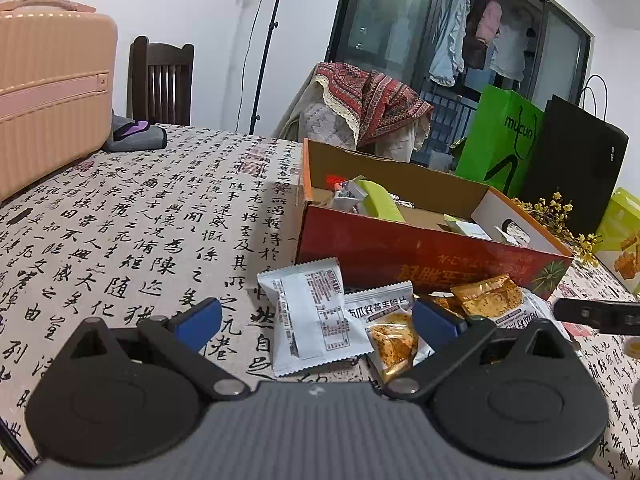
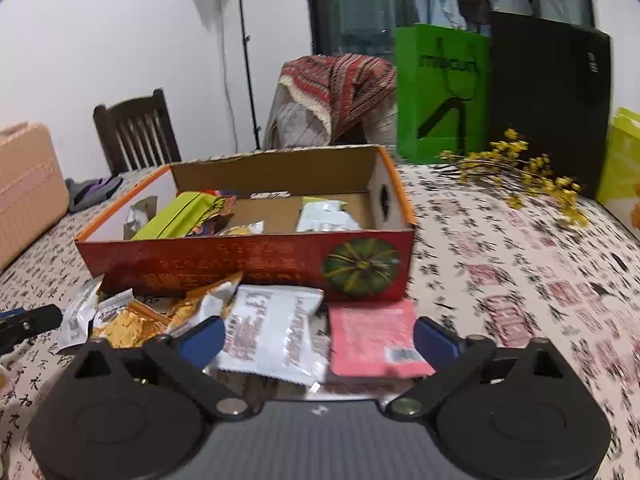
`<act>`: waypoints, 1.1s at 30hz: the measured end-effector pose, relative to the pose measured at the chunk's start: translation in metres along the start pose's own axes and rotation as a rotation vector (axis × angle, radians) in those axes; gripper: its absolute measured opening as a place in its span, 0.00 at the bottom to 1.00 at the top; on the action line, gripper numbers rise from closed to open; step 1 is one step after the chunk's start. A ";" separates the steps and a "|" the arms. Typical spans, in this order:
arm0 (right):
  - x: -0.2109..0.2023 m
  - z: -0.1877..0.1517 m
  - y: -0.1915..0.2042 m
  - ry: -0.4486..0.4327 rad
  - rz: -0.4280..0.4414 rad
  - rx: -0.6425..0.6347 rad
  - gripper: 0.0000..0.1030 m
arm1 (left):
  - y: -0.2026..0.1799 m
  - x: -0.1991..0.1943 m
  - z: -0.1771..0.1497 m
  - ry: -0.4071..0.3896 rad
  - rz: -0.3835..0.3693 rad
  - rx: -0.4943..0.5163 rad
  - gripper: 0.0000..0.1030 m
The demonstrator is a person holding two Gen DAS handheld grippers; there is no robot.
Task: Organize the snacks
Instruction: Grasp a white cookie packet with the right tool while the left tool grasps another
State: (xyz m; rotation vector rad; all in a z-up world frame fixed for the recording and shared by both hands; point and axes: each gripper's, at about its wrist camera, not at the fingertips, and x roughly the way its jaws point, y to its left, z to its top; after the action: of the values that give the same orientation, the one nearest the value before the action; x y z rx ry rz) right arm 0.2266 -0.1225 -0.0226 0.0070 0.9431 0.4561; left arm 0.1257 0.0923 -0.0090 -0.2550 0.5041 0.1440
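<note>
A red cardboard box (image 1: 400,256) with an orange rim stands on the table and holds a green packet (image 1: 378,200) and other snacks; it also shows in the right wrist view (image 2: 224,258). Loose snack packets lie in front of it. My left gripper (image 1: 316,316) is open, low over a silver packet (image 1: 308,316) and an orange-filled packet (image 1: 394,344). My right gripper (image 2: 318,334) is open, low over a white packet (image 2: 272,332) and a pink packet (image 2: 372,336). The left gripper's tip shows at the left edge of the right wrist view (image 2: 28,322).
A calligraphy tablecloth (image 1: 120,232) covers the table. A pink suitcase (image 1: 48,88) stands at the left. Green (image 2: 442,88) and black (image 2: 548,96) paper bags, yellow dried flowers (image 2: 532,176) and a lime box (image 2: 620,164) stand at the right. Chairs are behind the table.
</note>
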 end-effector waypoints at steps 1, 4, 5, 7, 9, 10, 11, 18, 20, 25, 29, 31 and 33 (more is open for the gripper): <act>0.005 0.002 0.004 0.009 0.008 -0.007 0.87 | 0.000 0.001 0.000 0.002 0.000 0.000 1.00; 0.019 0.003 0.012 0.029 0.026 -0.017 0.76 | 0.000 0.002 0.000 0.007 -0.002 -0.002 1.00; 0.023 0.002 0.013 0.037 0.034 -0.017 0.73 | 0.000 0.002 0.000 0.008 -0.003 -0.003 1.00; 0.027 -0.001 0.015 0.046 0.054 -0.018 0.61 | 0.001 0.002 0.000 0.010 -0.008 -0.006 1.00; 0.026 -0.004 0.015 0.037 0.071 -0.013 0.45 | 0.002 0.003 0.000 0.015 -0.011 -0.010 1.00; 0.023 -0.004 0.015 0.024 0.065 -0.014 0.33 | 0.002 0.004 0.001 0.017 -0.011 -0.013 1.00; 0.020 -0.005 0.014 0.013 0.064 -0.012 0.26 | 0.003 0.003 0.001 0.016 -0.010 -0.017 1.00; -0.004 -0.013 -0.003 -0.108 0.075 0.038 0.12 | 0.003 0.004 0.001 0.021 -0.005 -0.026 1.00; -0.007 -0.014 -0.007 -0.133 0.083 0.054 0.12 | 0.003 0.005 0.001 0.025 0.001 -0.026 1.00; -0.008 -0.017 -0.004 -0.179 0.062 0.033 0.12 | 0.004 0.011 0.002 0.058 0.048 -0.037 1.00; -0.009 -0.018 -0.005 -0.195 0.065 0.036 0.12 | 0.000 0.020 0.009 0.097 0.113 -0.025 1.00; -0.011 -0.019 -0.007 -0.203 0.075 0.046 0.12 | -0.004 0.025 0.013 0.107 0.143 -0.022 1.00; -0.013 -0.019 -0.009 -0.212 0.084 0.052 0.12 | -0.006 0.032 0.015 0.120 0.165 -0.024 1.00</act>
State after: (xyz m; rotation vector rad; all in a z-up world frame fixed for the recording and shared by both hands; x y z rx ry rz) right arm 0.2090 -0.1390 -0.0258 0.1405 0.7481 0.4981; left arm 0.1617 0.0931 -0.0108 -0.2466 0.6430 0.2967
